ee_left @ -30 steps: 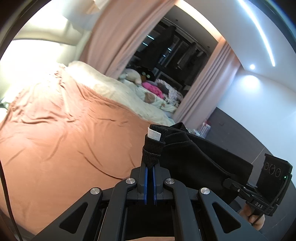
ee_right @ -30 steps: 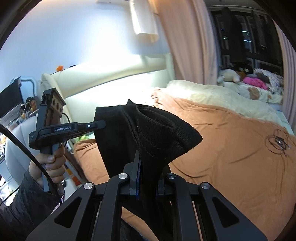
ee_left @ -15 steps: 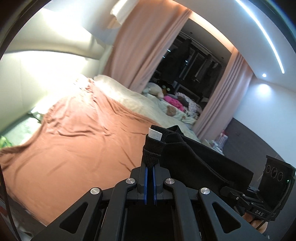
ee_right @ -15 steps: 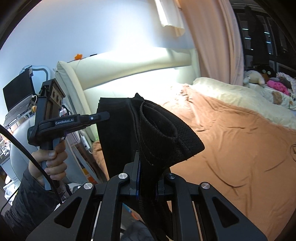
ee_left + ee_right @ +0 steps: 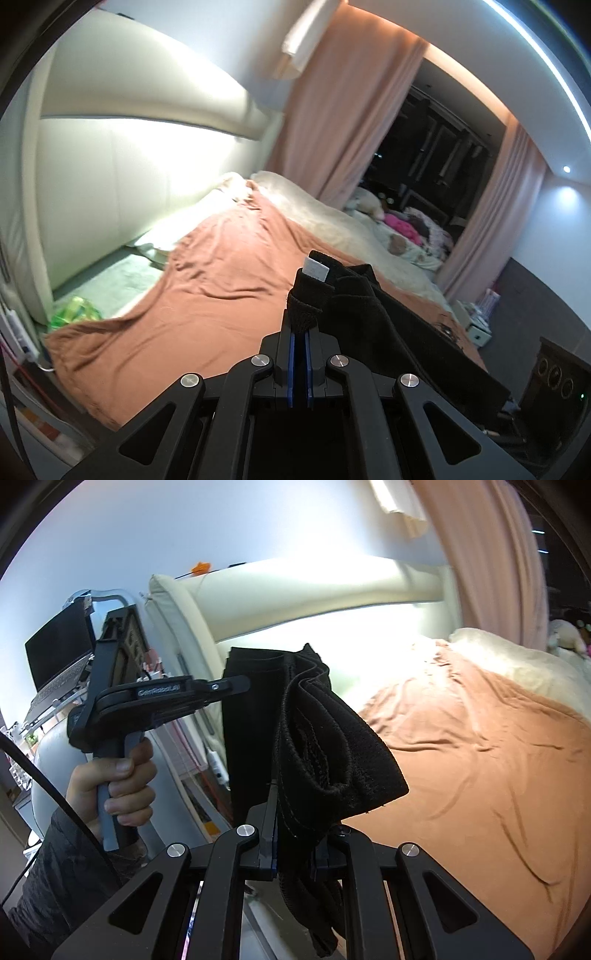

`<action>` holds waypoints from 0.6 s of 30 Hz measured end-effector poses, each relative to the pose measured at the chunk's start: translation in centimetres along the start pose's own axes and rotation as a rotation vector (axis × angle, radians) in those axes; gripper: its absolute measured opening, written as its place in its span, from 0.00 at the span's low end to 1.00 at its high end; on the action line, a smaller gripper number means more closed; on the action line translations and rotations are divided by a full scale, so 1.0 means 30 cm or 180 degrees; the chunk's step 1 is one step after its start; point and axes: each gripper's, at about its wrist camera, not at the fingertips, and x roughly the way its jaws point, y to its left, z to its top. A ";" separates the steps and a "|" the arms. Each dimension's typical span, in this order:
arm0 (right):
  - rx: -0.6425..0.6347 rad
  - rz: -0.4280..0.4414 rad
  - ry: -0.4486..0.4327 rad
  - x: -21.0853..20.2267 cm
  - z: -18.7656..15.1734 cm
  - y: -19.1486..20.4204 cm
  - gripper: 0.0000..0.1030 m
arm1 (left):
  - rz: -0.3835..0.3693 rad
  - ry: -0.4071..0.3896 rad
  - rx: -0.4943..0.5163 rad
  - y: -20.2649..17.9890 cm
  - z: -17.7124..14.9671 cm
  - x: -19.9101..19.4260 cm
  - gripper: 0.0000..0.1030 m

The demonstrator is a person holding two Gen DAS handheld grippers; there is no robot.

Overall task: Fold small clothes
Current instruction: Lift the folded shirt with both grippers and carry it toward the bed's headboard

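A small black garment [image 5: 373, 317] with a white label hangs stretched in the air between my two grippers, above the near edge of the bed. My left gripper [image 5: 300, 332] is shut on one waistband corner; it also shows from the side in the right wrist view [image 5: 236, 685], pinching the garment's far edge. My right gripper [image 5: 295, 834] is shut on the other bunched waistband corner of the garment [image 5: 317, 746]. Its body shows at the lower right of the left wrist view [image 5: 554, 384]. The rest of the cloth hangs down out of sight.
A bed with a rust-orange sheet [image 5: 207, 295] lies ahead, with cream bedding [image 5: 332, 221] and soft toys at its far side. A lit cream headboard [image 5: 129, 147] stands on the left. A laptop [image 5: 59, 653] and a bedside stand are beyond the left gripper.
Both grippers have swung left towards the headboard and tilted up, carrying the stretched garment. Their grips have not changed.
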 end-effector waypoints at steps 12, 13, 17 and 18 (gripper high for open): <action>0.0148 0.0359 0.0297 0.251 -0.035 -0.138 0.07 | 0.0586 0.0091 -0.0137 0.288 0.026 0.069 0.04; 0.0184 0.0385 0.0328 0.271 -0.041 -0.163 0.07 | 0.0668 0.0104 -0.0142 0.309 0.025 0.081 0.04; 0.0357 0.0367 0.0476 0.349 -0.064 -0.275 0.07 | 0.0802 0.0194 -0.0158 0.354 0.020 0.171 0.04; 0.0398 0.0349 0.0514 0.369 -0.070 -0.316 0.07 | 0.0830 0.0227 -0.0144 0.360 0.023 0.202 0.04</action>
